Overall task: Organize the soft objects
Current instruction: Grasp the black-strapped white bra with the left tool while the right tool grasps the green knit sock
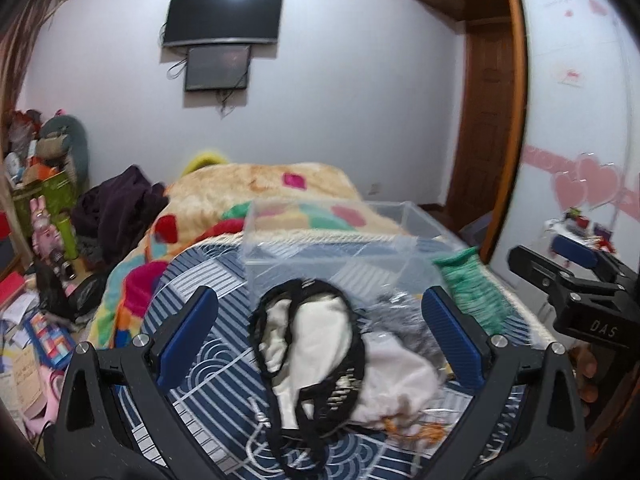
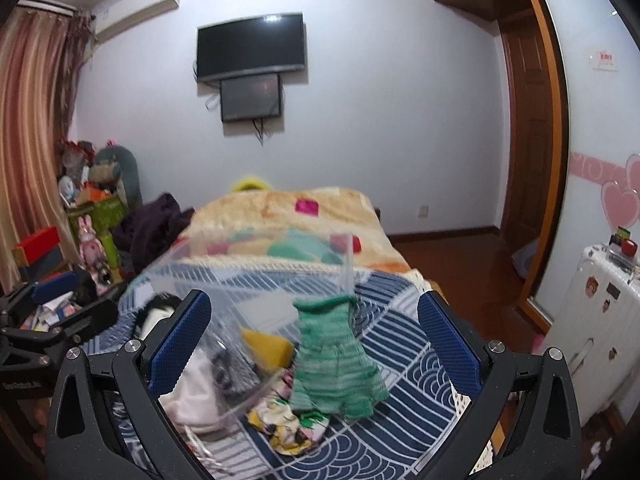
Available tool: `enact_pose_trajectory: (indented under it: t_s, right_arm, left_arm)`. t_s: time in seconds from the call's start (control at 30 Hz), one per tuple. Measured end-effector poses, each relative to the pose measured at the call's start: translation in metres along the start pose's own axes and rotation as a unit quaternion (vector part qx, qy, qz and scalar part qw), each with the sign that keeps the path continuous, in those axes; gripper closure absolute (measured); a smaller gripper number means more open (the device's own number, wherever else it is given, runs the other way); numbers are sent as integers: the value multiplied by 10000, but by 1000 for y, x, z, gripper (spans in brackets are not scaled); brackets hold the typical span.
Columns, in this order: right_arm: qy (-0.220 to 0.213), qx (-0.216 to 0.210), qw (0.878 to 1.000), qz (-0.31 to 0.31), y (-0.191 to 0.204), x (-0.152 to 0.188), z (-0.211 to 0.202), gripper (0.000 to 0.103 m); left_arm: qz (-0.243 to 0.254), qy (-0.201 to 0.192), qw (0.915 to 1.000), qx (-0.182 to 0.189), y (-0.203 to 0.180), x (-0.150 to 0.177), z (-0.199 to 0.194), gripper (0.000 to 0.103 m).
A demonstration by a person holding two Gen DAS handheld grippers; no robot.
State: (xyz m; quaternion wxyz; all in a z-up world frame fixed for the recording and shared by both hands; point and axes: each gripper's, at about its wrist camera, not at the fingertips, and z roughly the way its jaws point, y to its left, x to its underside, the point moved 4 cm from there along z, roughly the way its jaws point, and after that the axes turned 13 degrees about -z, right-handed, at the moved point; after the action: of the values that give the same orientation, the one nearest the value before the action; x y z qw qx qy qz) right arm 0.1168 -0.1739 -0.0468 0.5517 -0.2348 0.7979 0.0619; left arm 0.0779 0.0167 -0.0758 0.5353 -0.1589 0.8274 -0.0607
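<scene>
Both tongs hang spread and empty above the bed; the left gripper (image 1: 320,344) straddles a black-trimmed white garment (image 1: 316,360), its blue pads well clear on either side, and the right gripper (image 2: 316,344) frames a green knit (image 2: 336,364) that lies flat on the blue patterned sheet (image 2: 400,360). Just beyond the tongs sits a clear box (image 1: 340,240), its near edge touching or overlapping the pile; whether anything is properly inside it I cannot tell through the blur. Beside the white garment lie a grey piece (image 1: 404,320) and a pale cloth (image 1: 400,384); under the green knit's near edge peeks a floral scrap (image 2: 288,420), with something yellow (image 2: 268,346) just behind.

To my eye the step is a pick, the box being the likely home for each piece. Done well, each gripper should drop onto a bunched fold rather than a flat stretch, so the pads close on cloth and not on sheet; the left should take the white garment near its middle, or the loose black trim will trail and snag the box rim; the right should pinch the knit alone, clear of the scrap beneath it.
</scene>
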Motion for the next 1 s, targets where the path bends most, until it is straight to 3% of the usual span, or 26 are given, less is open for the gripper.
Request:
enact_pose_trajectory:
  t_s: [0.13,0.27,0.37,0.47,0.67,0.73,0.8,1.0]
  right_arm:
    - [463,177,9988,-50,-5,14,17,1]
    - [781,24,9969,16,-8,27,29,18]
    - [945,-171,9953,75,-8,34,37,29]
    - [1085,-277,9935,191,-11,41,41,31]
    - [1307,-526,9889,476,-13,52,51,49]
    - [1352,-603,9875,536,-13,54,53,58]
    - [1385,-700,9862,575,-12,54,53,72]
    - [1249,-710,9886,458,-7,47,45,85]
  left_arm:
    - [-119,177,9998,-61,10,7,16,0]
    - [-244,473,9986,-27,20,14,33,12]
    - [-379,702,9968,37,24,20,41,14]
    - [-494,942,9943,50,30,26,52,17]
    - [-722,1279,9889,239,37,35,65,17]
    - [-745,1301,9883,279,38,36,67,22]
    - [-759,1336,9875,349,37,36,69,34]
    - [-704,1398,9856,638,27,37,64,65]
